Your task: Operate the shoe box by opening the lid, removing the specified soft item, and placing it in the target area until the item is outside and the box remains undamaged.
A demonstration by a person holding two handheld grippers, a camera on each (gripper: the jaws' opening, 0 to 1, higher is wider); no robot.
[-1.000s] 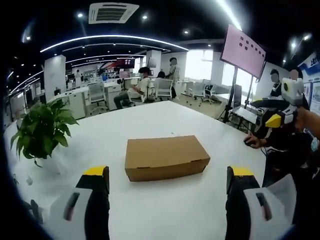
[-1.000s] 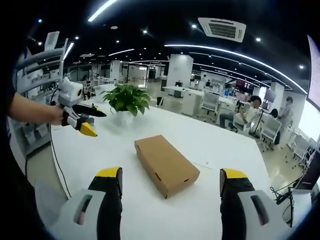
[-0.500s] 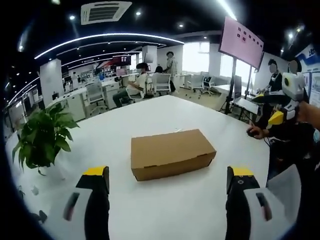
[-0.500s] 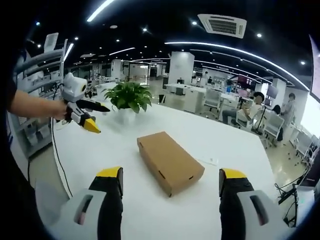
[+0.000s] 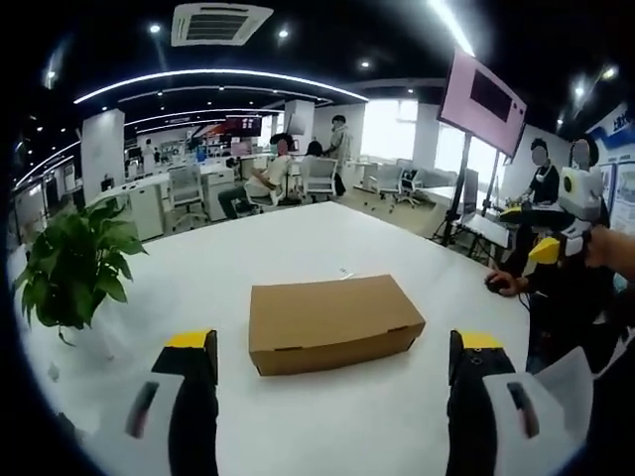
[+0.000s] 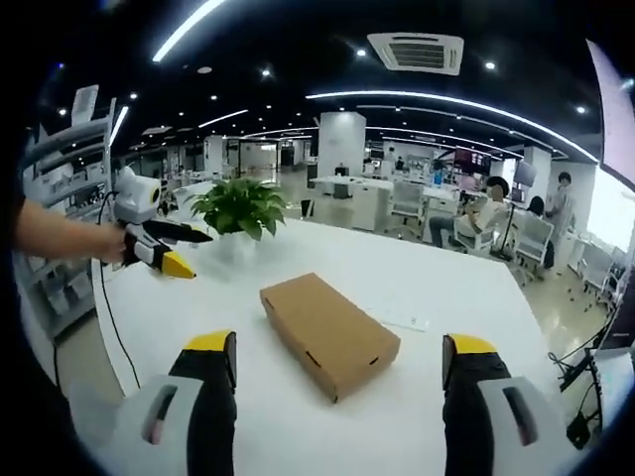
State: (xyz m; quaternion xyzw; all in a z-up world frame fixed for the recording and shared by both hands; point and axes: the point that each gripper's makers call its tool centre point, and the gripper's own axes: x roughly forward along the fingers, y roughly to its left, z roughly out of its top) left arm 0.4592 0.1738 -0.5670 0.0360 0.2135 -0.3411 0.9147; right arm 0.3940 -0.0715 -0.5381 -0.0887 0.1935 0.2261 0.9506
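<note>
- Yellow-tipped, my left gripper stands spread wide, gripping nothing; likewise my right gripper.
- Ahead of both, well apart, the cardboard shoe box (lid closed) lies on the white table.
- Beyond it stands a potted plant.

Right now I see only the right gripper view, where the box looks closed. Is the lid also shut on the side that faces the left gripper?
Observer: Yes. In the left gripper view the cardboard box shows its long side, and the lid lies flat along it.
Operator: Is the left gripper ready to grasp?
Observer: The left gripper is open, its jaws wide apart, short of the box and not touching it.
Operator: Where is my gripper, seen from there?
Observer: The right gripper is held up off to the box's side, near the edge of the white table, with a pink screen above it.
</note>
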